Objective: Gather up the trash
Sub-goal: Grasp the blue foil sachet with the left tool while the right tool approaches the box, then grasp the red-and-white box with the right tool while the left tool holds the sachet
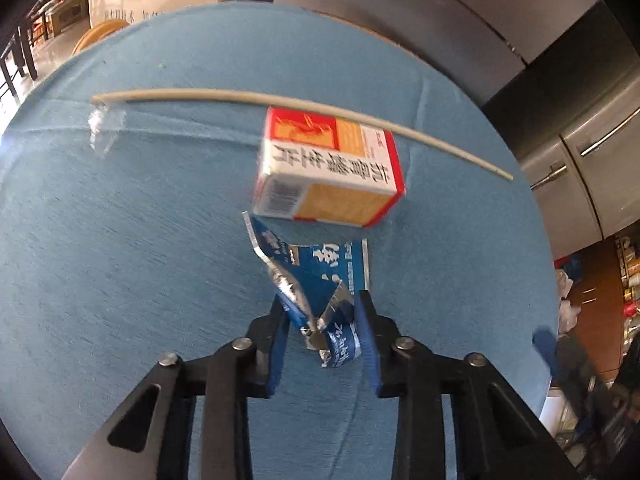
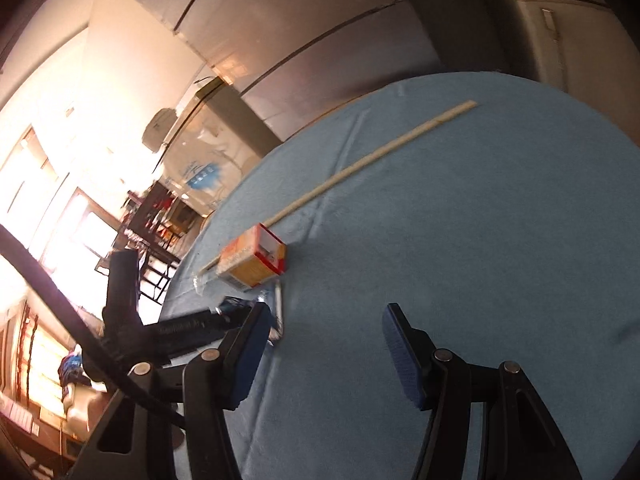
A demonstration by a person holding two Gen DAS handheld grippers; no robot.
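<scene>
My left gripper had its blue-padded jaws drawn narrow around the crumpled end of a torn blue-and-silver foil wrapper, which lay on the round table's blue cloth; both pads met the foil, so I counted it gripped. At twelve o'clock from the wrapper, just beyond its far edge, lay a red, orange and white cardboard box, closed as far as I could see, so I could not tell its contents. A long pale wooden stick ran past the box's far top edge from ten o'clock to two o'clock; whether it touched the box I could not tell. A small scrap of clear plastic film lay just under the stick's ten-o'clock end. My right gripper hovered over bare cloth with its jaws standing moderately apart and nothing between them; from there the box sat at eleven o'clock and the left gripper's black frame at nine o'clock.
</scene>
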